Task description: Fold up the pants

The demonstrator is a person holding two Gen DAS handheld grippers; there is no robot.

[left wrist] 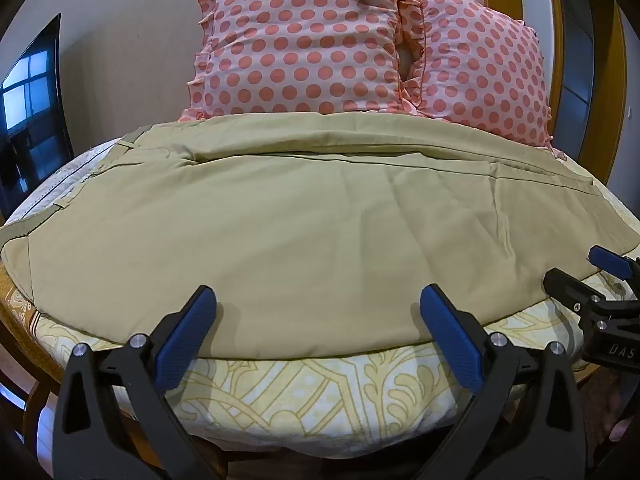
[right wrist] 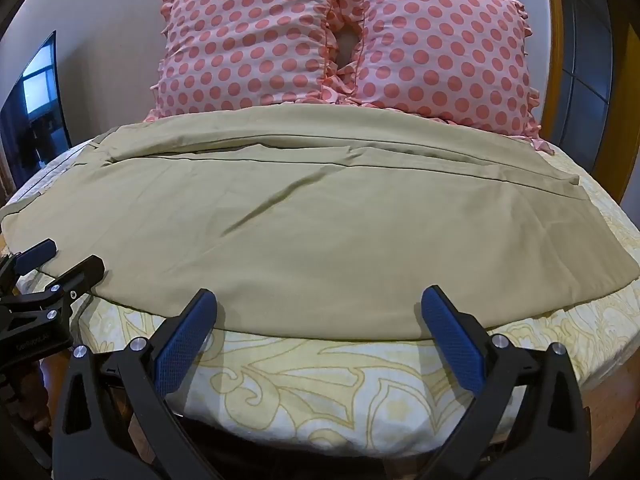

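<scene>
The left gripper (left wrist: 318,312) hangs spread wide and empty at the near hem of the pants (left wrist: 304,232), which lie flat across the bed (left wrist: 320,396), waistband to the left, cuffs to the right, pillows (left wrist: 304,40) behind. The right gripper (right wrist: 320,312) is likewise spread and holds nothing, beside the same hem. To fold cleanly, I judge both should pinch that near edge together, level, and carry it evenly to the far edge.

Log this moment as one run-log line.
stage: pre-grasp | pants: spread on bed, unfolded | left gripper: open, at near edge | right gripper: open, at near edge
</scene>
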